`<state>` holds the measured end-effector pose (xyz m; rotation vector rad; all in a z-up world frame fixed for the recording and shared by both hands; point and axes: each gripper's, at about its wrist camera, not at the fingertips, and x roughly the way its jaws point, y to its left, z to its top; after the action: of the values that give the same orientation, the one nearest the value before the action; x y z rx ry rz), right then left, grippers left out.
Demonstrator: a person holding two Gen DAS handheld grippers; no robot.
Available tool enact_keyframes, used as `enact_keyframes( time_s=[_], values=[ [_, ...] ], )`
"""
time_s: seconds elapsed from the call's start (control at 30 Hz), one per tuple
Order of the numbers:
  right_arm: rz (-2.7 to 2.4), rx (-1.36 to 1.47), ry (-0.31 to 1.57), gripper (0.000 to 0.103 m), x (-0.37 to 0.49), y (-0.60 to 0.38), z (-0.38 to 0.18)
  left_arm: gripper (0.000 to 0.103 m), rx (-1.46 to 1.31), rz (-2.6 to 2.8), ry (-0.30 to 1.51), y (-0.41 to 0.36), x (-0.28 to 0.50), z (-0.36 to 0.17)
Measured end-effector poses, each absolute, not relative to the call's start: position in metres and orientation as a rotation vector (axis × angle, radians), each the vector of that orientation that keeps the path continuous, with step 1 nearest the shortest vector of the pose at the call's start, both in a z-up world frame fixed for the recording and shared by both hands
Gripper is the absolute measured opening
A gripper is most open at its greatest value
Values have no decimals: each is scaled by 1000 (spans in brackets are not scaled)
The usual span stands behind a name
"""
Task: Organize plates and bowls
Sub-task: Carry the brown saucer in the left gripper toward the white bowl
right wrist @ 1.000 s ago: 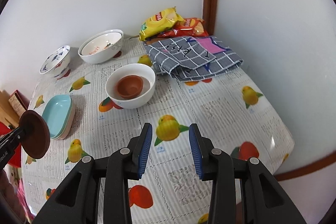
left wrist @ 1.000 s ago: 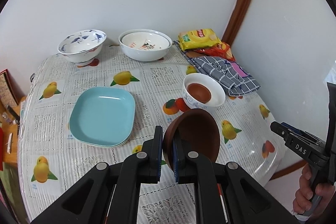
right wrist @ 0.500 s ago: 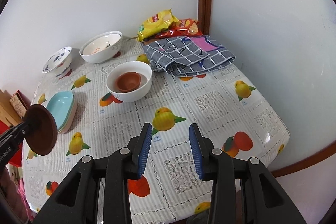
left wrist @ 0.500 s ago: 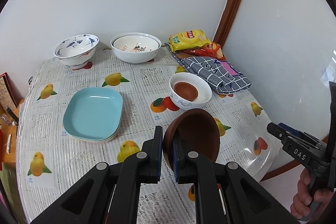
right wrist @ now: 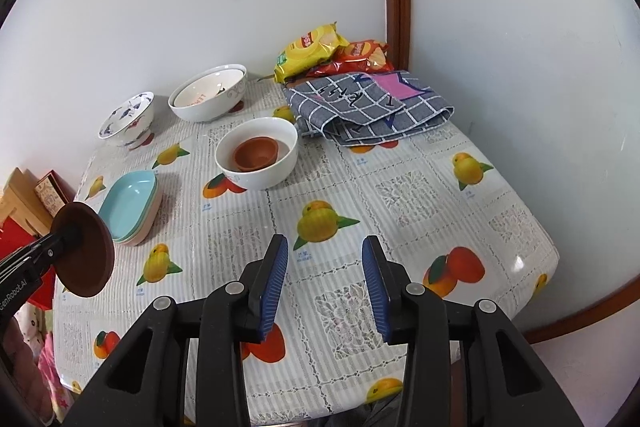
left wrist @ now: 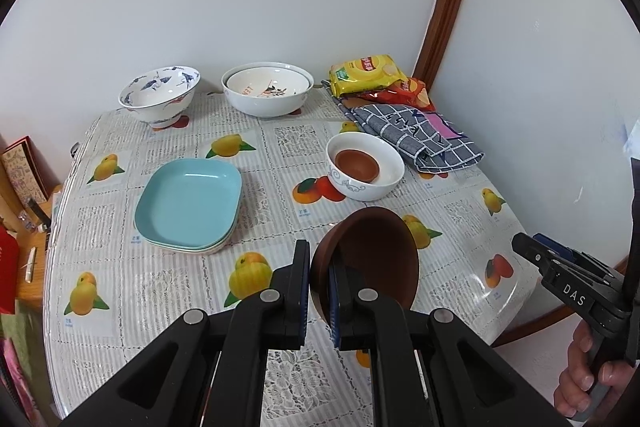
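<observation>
mid-carry: left gripper (left wrist: 318, 291) clamped on rim of brown bowl (left wrist: 372, 259), tilted above table's near edge, right gripper (right wrist: 324, 287) spread and empty; next probably level it and nest into brown bowl inside white bowl (left wrist: 365, 167) mid-table.

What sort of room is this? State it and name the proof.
Probably a home dining corner: a table under a fruit-print tablecloth pushed against white walls, household bowls like the blue-patterned bowl, and snack bags beside a folded checked cloth.
</observation>
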<state>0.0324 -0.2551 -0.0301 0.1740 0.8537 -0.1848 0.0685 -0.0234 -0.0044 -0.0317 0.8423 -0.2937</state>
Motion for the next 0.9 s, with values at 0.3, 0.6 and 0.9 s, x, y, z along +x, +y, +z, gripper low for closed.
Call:
enact_keyframes(
  time_s=[0.3,0.6,0.9],
  values=[
    [-168,161,804,39,27,-256,-12,8,-10,-332,826,-38,61,4],
    [-143,143,821,41,40,-250,-15,8,-22,-320,841,-38,72,1],
    [-129,121,832,41,64,-249,-17,8,-29,-306,863,-39,93,-6]
  ],
)
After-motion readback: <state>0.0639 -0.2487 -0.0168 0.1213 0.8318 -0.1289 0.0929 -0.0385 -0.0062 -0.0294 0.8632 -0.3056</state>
